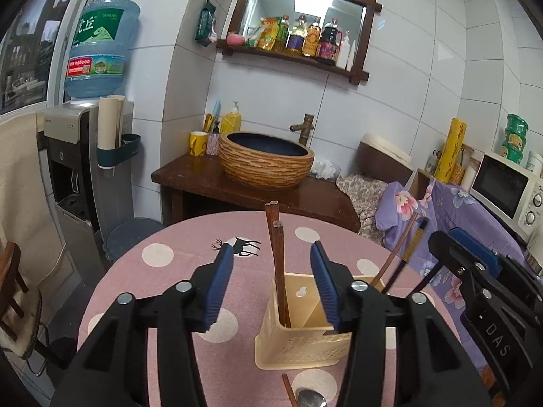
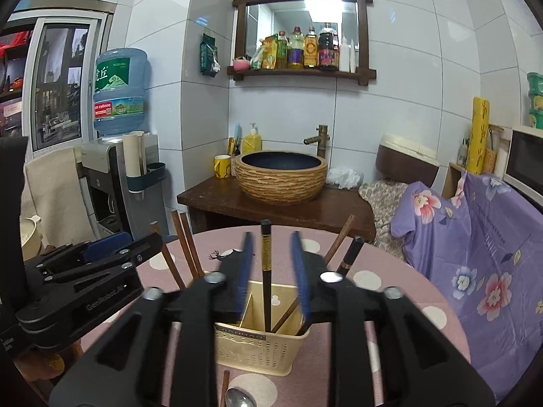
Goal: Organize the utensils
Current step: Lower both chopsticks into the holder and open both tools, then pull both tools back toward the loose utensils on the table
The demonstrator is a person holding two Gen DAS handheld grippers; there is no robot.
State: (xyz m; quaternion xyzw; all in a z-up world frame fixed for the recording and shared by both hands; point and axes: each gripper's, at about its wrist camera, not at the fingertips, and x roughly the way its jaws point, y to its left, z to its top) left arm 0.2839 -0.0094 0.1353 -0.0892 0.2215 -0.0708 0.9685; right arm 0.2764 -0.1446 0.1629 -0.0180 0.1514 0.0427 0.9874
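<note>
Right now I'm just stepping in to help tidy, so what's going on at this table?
A person is sorting utensils into a cream basket on the pink dotted tablecloth. The left gripper stands open around the brown wooden chopsticks upright in it; the right gripper stands open around a black chopstick. A spoon lies on the table in front of the basket.

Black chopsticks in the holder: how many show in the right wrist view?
2: one black chopstick stands upright in the holder; another leans right at its right end. The tool may hide more.
</note>
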